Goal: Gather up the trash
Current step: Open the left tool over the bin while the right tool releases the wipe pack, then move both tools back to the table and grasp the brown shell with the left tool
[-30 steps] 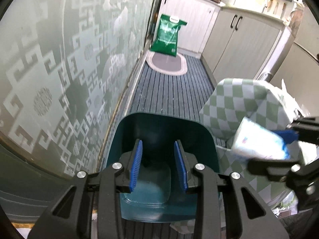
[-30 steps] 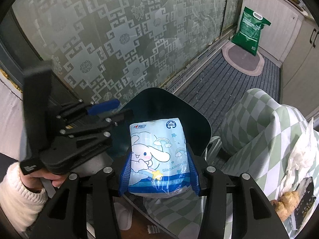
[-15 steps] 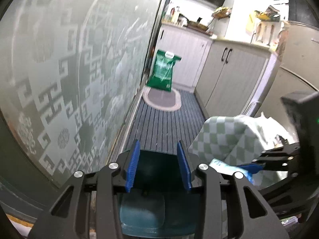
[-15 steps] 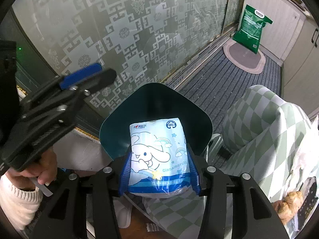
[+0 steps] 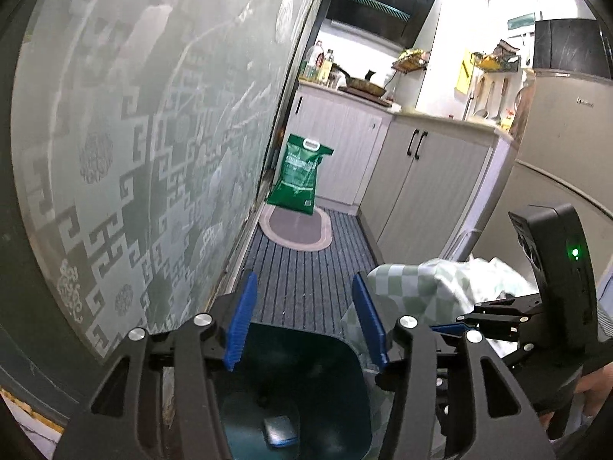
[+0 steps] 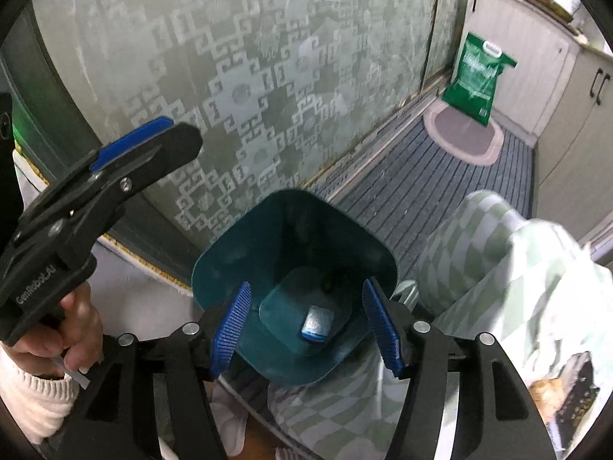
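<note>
Right gripper (image 6: 306,326), jaws just opened and empty, hangs above the teal plastic bin (image 6: 237,253); the pale-blue tissue pack (image 6: 317,324), released, apparently lies inside.

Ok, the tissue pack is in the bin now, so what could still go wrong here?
The right gripper, its jaws just opened and empty, hangs right over the teal bin; pulling back carelessly could catch the rim and tip it. The checked cloth lies against the bin's side and could snag. The left gripper, also open, is close by and might bump the right one.
</note>
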Demonstrator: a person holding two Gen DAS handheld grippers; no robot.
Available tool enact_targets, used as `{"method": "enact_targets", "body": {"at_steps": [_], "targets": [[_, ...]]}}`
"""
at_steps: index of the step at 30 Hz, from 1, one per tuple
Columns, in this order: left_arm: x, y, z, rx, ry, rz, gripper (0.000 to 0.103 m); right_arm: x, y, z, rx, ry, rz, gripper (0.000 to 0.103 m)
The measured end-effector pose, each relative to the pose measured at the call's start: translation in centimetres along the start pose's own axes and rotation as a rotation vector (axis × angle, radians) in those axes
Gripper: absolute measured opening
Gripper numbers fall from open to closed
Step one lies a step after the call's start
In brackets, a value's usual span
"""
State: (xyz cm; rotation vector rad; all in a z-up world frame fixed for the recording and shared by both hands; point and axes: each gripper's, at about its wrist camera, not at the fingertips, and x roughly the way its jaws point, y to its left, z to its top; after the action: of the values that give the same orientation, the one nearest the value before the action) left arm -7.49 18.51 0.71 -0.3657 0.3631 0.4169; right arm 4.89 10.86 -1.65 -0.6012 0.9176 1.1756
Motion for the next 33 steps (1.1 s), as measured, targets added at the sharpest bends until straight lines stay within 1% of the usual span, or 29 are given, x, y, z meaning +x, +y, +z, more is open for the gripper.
{"method": "enact_targets", "body": {"at_steps": [4,6,12,19,22,26,29,33], "targets": [[-0.9,-1.2,0.5,0.018,-0.037,-0.030,0.056,-1.9,-0.9,0.1,0.013,-0.049,-0.048,0.062],[-1.2,-2.1,0.7,0.039,-0.052,-0.041,0.057,-2.7,-1.6,0.1,0.029,-0.065,-0.056,0.062],[-0.9,-4.1,0.7,0.066,-0.057,-0.072,0.058,-5.1,-4.0,-0.6,0.072,-0.106,-0.098,0.062],[-0.4,-6.7,0.6,0.078,-0.047,-0.139,0.059,-8.4,-7.1,-2.7,0.120,-0.144,-0.148,0.062],[0.2,-8.3,0.4,0.097,-0.031,-0.162,0.059,-10.0,-8.5,-3.8,0.146,-0.165,-0.168,0.062],[1.5,-10.4,-0.3,0.133,0.007,-0.172,0.059,-12.0,-10.4,-5.4,0.178,-0.191,-0.192,0.062],[2.4,-12.0,-1.3,0.181,0.037,-0.176,0.056,-13.2,-11.4,-6.3,0.200,-0.206,-0.202,0.062],[3.4,-14.3,-2.6,0.262,0.080,-0.190,0.047,-14.4,-12.7,-7.9,0.223,-0.214,-0.215,0.062]]}}
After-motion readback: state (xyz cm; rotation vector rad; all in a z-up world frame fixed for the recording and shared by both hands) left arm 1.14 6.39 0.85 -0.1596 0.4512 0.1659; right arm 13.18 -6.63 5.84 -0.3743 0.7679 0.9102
